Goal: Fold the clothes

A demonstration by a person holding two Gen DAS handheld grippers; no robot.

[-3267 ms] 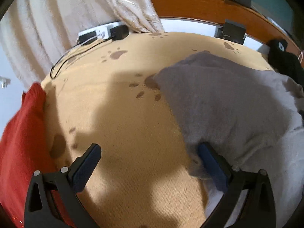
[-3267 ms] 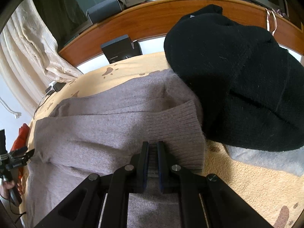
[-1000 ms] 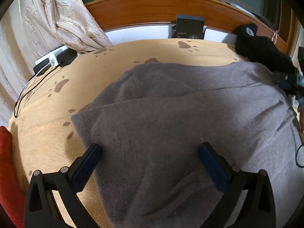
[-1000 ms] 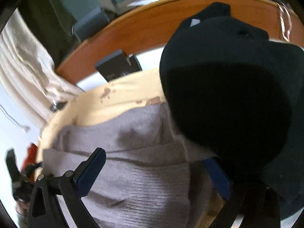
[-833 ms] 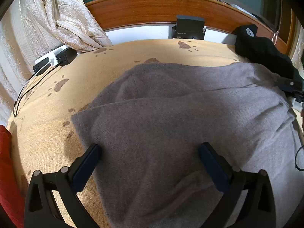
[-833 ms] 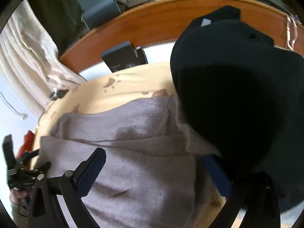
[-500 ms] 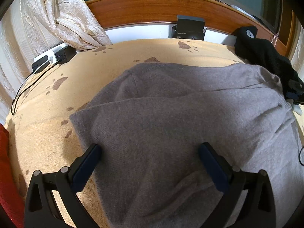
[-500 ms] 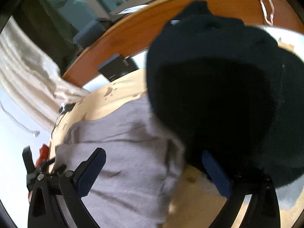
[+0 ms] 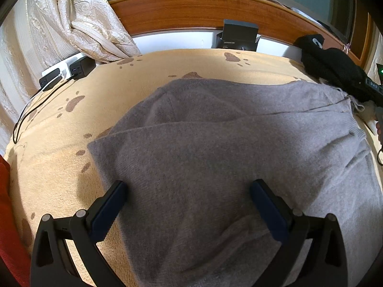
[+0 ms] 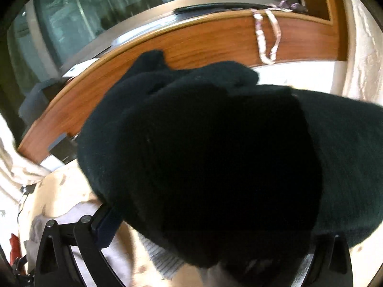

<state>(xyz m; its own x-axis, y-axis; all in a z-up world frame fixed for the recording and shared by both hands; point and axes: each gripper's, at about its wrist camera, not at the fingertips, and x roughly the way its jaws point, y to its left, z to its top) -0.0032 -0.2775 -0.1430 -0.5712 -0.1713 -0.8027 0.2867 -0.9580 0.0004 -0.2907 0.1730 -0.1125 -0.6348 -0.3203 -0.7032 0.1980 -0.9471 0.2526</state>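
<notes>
A grey knit sweater [image 9: 215, 143] lies folded on the tan paw-print blanket [image 9: 71, 131]. My left gripper [image 9: 189, 198] hovers low over its near part, open, with nothing between its blue fingers [image 9: 109, 205]. A black garment [image 9: 335, 67] is heaped at the far right by the headboard. In the right wrist view that black garment [image 10: 215, 155] fills most of the frame. My right gripper [image 10: 191, 227] is open close against it; only its left finger [image 10: 107, 224] shows, the other is hidden by black cloth. A strip of the grey sweater [image 10: 47, 229] shows at the lower left.
A wooden headboard [image 9: 191, 9] runs along the back with a black box [image 9: 239, 35] before it. Cream curtains [image 9: 71, 24] hang at the left above plugged-in chargers [image 9: 69, 70]. A red garment [image 9: 9, 215] lies at the left edge. A ribbon [image 10: 265, 38] hangs over the headboard.
My right gripper let go of the sweater's hem and opened, then swung right until the black garment fills its view. My left gripper moved from the bare blanket to over the sweater and now holds still.
</notes>
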